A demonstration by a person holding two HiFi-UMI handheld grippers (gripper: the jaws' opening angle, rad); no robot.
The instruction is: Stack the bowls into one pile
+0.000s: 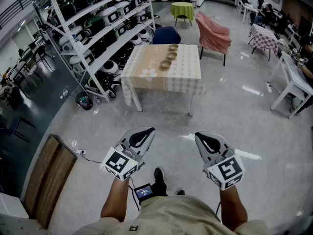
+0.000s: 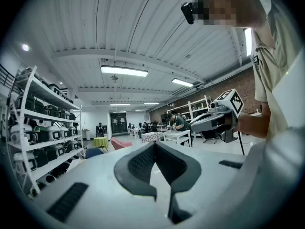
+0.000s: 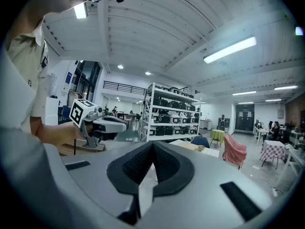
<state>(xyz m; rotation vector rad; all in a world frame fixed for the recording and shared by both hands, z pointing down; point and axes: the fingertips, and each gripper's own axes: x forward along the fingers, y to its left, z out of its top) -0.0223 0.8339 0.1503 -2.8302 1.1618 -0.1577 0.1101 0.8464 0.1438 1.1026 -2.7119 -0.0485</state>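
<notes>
From head height we look steeply down past the left claw at 7 o'clock and the right claw at 5, toward the distant counter at 12. Each claw camera looks roughly level along its own jaws; both share the shelving rack.

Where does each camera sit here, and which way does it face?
Head view: on the person's head, facing steeply down toward the table with bowls; both forearms, left gripper and right gripper show.
Left gripper view: on the left gripper, facing along its shut jaws into the room; right gripper and the person's shirt show.
Right gripper view: on the right gripper, facing along its shut jaws toward the shelf rack; left gripper shows.
Shared: all three show the pink chair.
</notes>
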